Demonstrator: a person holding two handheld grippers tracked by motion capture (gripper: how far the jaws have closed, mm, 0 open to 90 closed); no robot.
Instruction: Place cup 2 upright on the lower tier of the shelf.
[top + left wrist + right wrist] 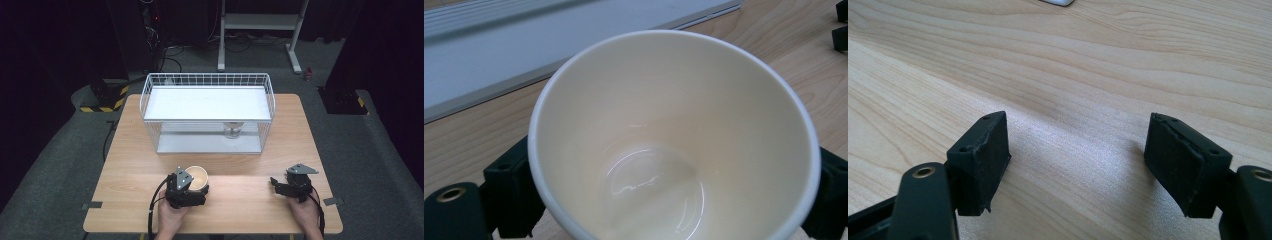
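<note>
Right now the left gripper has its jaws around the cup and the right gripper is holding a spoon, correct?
Not quite. The left gripper does have its jaws around the cup, but the right gripper holds nothing: the right gripper view shows its jaws apart over bare table.

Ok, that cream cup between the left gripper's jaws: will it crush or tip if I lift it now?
The cup looks thin-walled and empty, so probably light and easy to dent; squeeze gently. Its glossy inside hints at a smooth surface that might slip. It tapers toward the base, so it may tip if nudged high. The left gripper has a jaw on each side.
</note>
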